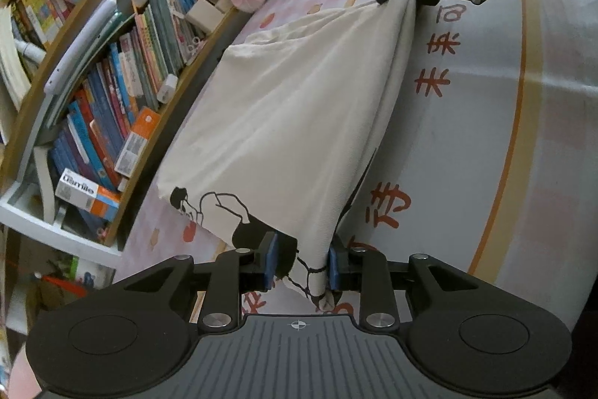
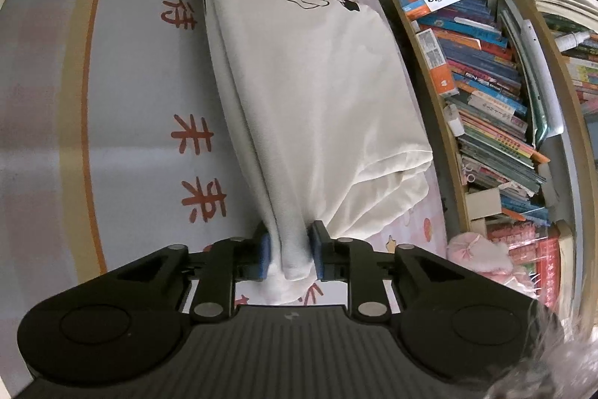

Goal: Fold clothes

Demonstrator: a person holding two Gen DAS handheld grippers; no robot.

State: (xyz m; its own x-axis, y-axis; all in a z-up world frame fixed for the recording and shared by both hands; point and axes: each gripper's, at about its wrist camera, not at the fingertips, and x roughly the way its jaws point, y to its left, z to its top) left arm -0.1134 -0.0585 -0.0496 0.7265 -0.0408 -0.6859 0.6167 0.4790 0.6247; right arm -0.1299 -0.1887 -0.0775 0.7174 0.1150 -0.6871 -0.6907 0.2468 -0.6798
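The cream T-shirt (image 1: pixel 299 122) hangs stretched between the two grippers above the bedsheet (image 1: pixel 504 137), its loose side draping down toward the bookshelf (image 1: pixel 112 92). The left gripper (image 1: pixel 302 266) has its blue pads (image 1: pixel 270 262) pinched on the bunched end bearing the black printed figure, cloth poking out behind the fingers. At the far end the right gripper (image 2: pixel 289 255) is clamped on a thick rolled wad of plain fabric, filling the gap between its pads (image 2: pixel 317 249).
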